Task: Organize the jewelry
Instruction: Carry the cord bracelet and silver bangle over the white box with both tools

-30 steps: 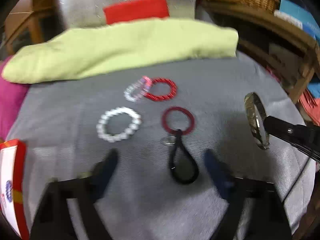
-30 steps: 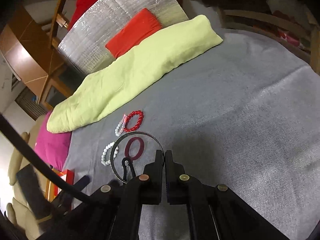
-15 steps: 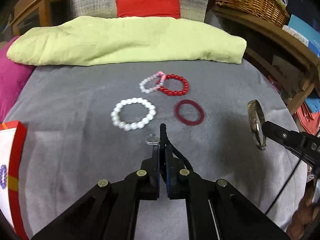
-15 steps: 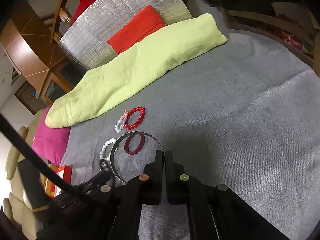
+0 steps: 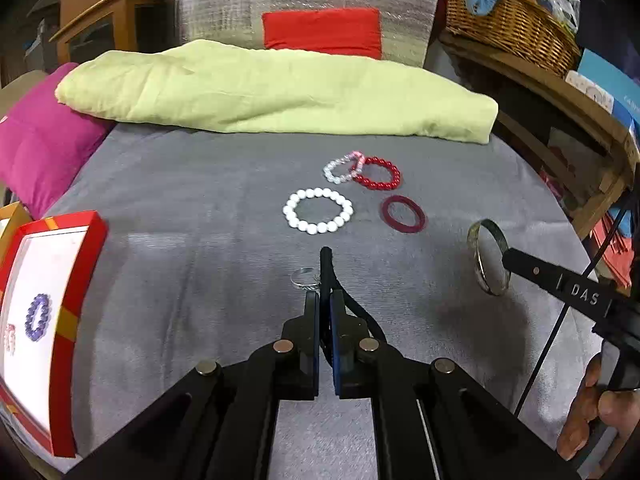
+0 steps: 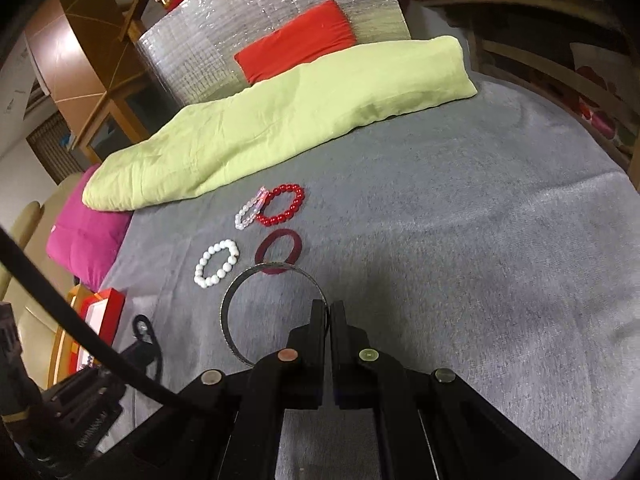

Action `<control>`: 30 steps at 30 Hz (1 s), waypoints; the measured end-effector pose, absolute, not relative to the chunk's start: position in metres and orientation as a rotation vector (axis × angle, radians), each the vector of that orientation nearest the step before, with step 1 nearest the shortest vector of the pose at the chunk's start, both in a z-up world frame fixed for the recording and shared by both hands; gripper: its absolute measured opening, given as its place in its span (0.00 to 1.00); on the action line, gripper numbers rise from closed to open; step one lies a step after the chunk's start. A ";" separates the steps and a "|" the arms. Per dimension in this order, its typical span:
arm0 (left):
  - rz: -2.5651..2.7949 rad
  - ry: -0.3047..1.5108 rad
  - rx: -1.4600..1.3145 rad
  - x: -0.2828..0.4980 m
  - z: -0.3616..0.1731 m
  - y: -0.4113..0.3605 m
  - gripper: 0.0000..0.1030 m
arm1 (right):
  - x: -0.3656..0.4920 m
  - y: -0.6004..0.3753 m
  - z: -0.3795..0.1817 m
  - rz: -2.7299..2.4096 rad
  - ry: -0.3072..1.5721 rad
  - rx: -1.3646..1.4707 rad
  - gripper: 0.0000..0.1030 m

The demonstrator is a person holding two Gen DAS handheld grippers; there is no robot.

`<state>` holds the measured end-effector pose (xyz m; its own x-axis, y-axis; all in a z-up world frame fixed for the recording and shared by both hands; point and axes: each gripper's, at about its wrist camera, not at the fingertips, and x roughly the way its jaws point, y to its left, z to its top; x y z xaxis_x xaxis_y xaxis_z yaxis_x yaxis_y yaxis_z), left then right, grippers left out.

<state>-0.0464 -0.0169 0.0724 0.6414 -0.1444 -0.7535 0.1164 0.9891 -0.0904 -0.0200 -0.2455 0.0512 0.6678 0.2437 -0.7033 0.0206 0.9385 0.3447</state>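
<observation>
My left gripper point(image 5: 325, 300) is shut on a black cord loop point(image 5: 327, 268) with a small silver ring point(image 5: 305, 279), held above the grey cloth. My right gripper point(image 6: 330, 310) is shut on a silver bangle point(image 6: 240, 292), which also shows in the left wrist view point(image 5: 489, 261). On the cloth lie a white bead bracelet point(image 5: 318, 216), a dark red ring bangle point(image 5: 403, 214), a red bead bracelet point(image 5: 378, 178) and a clear-pink bead bracelet point(image 5: 342, 167). A red-edged white box point(image 5: 36, 304) at the left holds a purple bead bracelet point(image 5: 38, 317).
A yellow-green pillow point(image 5: 276, 92) lies across the back of the grey cloth point(image 5: 200, 208). A magenta cushion point(image 5: 40, 148) is at the left. A wicker basket point(image 5: 508, 20) stands on a wooden shelf at the right.
My left gripper shut on the black cord loop and lifted it off the cloth, away from the dark red bangle. The right gripper kept holding the silver bangle.
</observation>
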 end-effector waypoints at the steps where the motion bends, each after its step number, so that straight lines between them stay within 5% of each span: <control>1: -0.146 0.858 -0.038 -0.048 0.074 -0.015 0.05 | -0.022 -0.245 0.052 0.127 0.833 0.340 0.02; 30: -0.028 0.726 -0.176 -0.102 0.130 0.090 0.05 | -0.069 -0.127 0.112 0.272 0.797 0.167 0.02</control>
<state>-0.1019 0.0900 0.1297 0.7482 -0.0860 -0.6579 -0.0359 0.9849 -0.1695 -0.0689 -0.1274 0.1123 0.6669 0.3025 -0.6810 -0.1772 0.9521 0.2493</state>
